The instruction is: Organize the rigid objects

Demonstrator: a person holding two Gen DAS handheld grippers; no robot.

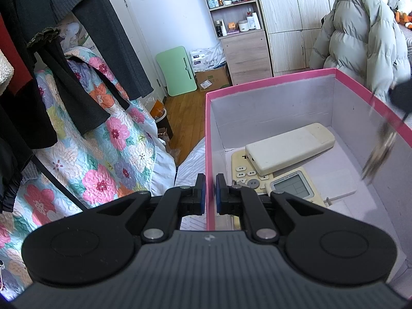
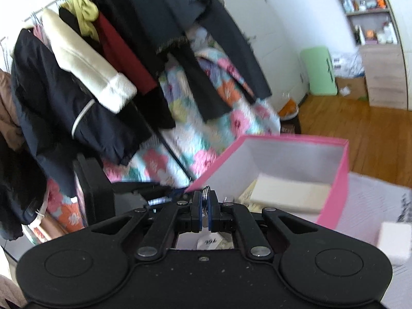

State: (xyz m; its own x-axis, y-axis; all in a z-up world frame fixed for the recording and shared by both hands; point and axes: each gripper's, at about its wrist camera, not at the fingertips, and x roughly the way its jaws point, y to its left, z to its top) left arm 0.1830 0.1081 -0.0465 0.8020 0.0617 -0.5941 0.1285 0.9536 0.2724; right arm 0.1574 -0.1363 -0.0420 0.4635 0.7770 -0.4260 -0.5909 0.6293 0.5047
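A pink box [image 1: 270,82] with white inner walls holds two cream remote controls, one [image 1: 291,147] lying across the other [image 1: 288,182]. My left gripper [image 1: 210,189] is shut on the box's left wall [image 1: 209,154]. My right gripper [image 2: 205,202] is shut on a metal key ring [image 2: 206,197]. In the left wrist view the keys [image 1: 378,152] hang blurred over the box's right side, below the right gripper's dark tip [image 1: 401,95]. The box also shows in the right wrist view [image 2: 342,175].
Dark clothes [image 2: 116,64] hang on a rack beside a floral quilt [image 1: 103,154]. A grey puffer jacket [image 1: 360,38] sits behind the box. A shelf unit [image 1: 237,13], a green board [image 1: 177,69] and wooden floor [image 2: 360,128] lie beyond. A small white box [image 2: 394,242] lies at right.
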